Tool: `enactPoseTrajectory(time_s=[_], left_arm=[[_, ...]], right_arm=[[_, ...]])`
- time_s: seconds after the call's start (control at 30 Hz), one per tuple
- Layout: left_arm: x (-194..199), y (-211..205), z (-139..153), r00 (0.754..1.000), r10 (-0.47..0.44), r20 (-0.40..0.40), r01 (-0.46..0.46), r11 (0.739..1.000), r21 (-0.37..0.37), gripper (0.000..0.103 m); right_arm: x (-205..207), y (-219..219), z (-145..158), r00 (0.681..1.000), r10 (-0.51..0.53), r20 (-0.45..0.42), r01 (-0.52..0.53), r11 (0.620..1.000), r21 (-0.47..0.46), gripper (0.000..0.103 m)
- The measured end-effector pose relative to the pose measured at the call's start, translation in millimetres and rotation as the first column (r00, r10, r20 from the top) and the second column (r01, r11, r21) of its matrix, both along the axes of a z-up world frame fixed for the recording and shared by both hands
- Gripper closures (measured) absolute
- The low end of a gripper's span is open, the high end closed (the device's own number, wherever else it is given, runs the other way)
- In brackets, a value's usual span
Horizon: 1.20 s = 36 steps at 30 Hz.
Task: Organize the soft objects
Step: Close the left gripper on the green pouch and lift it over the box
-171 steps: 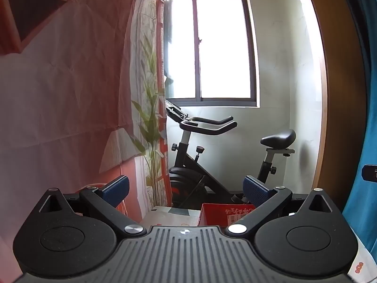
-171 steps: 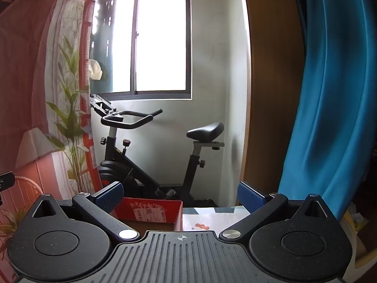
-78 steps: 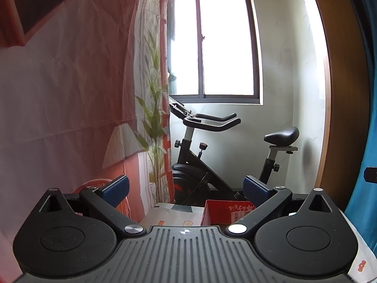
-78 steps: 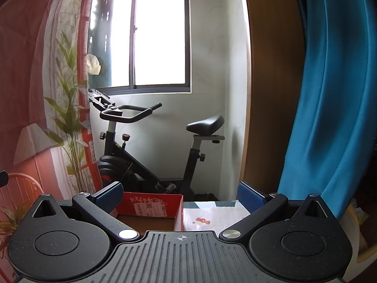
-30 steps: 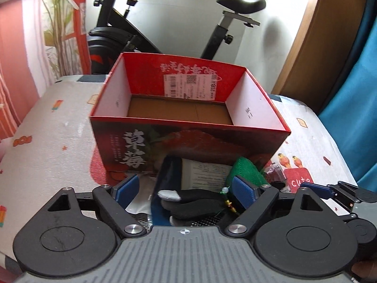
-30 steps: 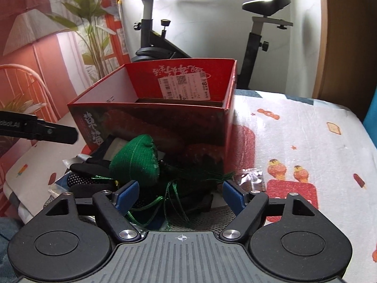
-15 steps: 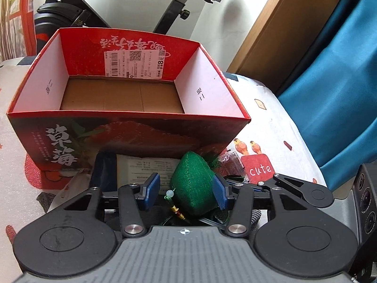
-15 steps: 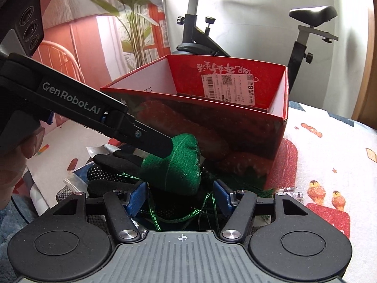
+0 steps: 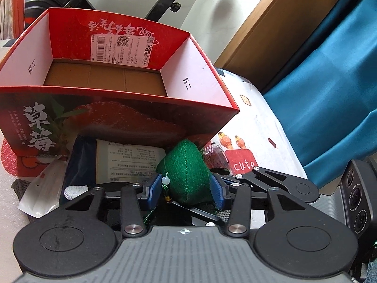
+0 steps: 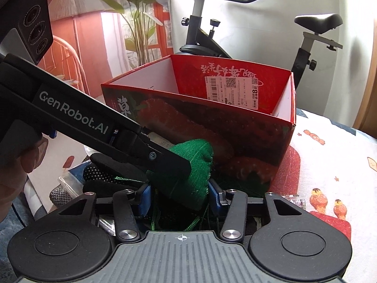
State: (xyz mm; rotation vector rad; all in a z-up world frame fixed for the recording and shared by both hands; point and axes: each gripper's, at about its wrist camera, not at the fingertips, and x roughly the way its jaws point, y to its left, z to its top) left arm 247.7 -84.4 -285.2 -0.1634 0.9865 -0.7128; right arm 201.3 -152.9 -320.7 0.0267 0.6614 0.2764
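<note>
Both of my grippers have come down from facing the window and exercise bike to the pile in front of the red box (image 9: 122, 108), and their jaws have just been closing around the same green pouch (image 9: 188, 172).

From my left gripper (image 9: 186, 189), the blue pads sit against the pouch's two sides, at about nine and three o'clock of it, narrowed partway and squeezing the knitted cloth. A white bead on a cord hangs at the pouch's eight o'clock, just beside the left pad.

From my right gripper (image 10: 179, 194), the pouch (image 10: 188, 176) lies between the pads as well, and they touch its lower flanks; one finger of my left gripper crosses in from ten o'clock and presses on its upper side.

The pouch rests on a heap of soft things on the printed sheet (image 9: 264, 122), just at six o'clock of the box's front wall. A black dotted glove (image 10: 108, 172) lies at nine o'clock of the pouch, and a packet with a white label (image 9: 127, 162) lies beside it. The box stands open with its cardboard floor bare.
</note>
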Motion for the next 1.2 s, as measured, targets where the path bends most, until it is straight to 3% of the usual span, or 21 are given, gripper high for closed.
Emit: enactPoseTrajectory(time_s=[0.2,0.5,0.9,1.07,1.2], left_arm=[[-5.4,1.1,17.1,0.998,-0.017,0.054,0.019,1.0,-0.025,0.057],[-9.0,9.3,82.7,0.983,-0.002,0.183,0.016,0.997,-0.078,0.057],[1.8,23.7,180.6,0.915,0.06,0.399,-0.007,0.991,-0.132,0.057],[19.5,24.3,193.5,0.894,0.1,0.437,-0.049,0.991,-0.126,0.056],[38.2,30.4,179.7,0.907,0.121,0.403,-0.073,0.989,-0.131,0.056]], right_arm=[[-3.9,1.8,9.8,1.0,0.0,0.021,0.0,1.0,0.001,0.06],[-4.7,4.7,70.7,0.991,0.02,0.131,-0.014,0.999,-0.047,0.061],[21.4,14.8,175.6,0.944,0.105,0.314,-0.058,0.986,-0.156,0.061],[52.1,26.7,196.1,0.925,0.118,0.361,-0.056,0.983,-0.177,0.061],[78.0,33.5,190.3,0.923,0.134,0.361,-0.059,0.975,-0.212,0.061]])
